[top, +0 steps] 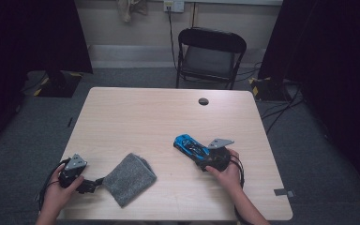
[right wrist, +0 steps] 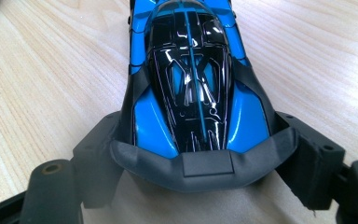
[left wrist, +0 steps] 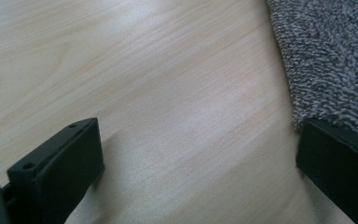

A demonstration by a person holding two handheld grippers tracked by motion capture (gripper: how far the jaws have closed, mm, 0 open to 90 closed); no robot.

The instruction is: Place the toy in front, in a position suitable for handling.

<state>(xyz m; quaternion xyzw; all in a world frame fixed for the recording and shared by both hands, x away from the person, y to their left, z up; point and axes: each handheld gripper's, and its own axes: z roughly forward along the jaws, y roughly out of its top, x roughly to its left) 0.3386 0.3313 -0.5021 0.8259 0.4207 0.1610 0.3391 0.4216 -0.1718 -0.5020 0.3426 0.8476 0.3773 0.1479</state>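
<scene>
Toy car (top: 191,147), blue with a black glossy top and a grey end piece, lay on the wooden table (top: 145,117) in its near right part, set at a slant with one end toward the far left and the other end toward the person's right hand (top: 225,171). In the right gripper view the car (right wrist: 191,93) stood between the two black jaws of the right gripper (right wrist: 205,163), its grey end nearest the camera; both pads lay against the sides of that end, so the claw was closed on the car, which rested on the table top. Seen from the high view, the right gripper (top: 206,157) sat just at the near end of the car with its grey three-cornered plate (top: 220,142) on top. A grey cloth (top: 129,179) of looped, towel-like weave lay folded on the near left part of the table, well apart from the car. The left gripper (top: 91,183), held in the left hand (top: 63,187), rested low at the near left edge, just beside the cloth. In the left gripper view its jaws stood wide apart over bare wood, with nothing between them; the one at the picture's right sat at the edge of the cloth (left wrist: 335,60), though whether it touched could not be told. A black folding chair (top: 209,56) stood beyond the far side of the table.
</scene>
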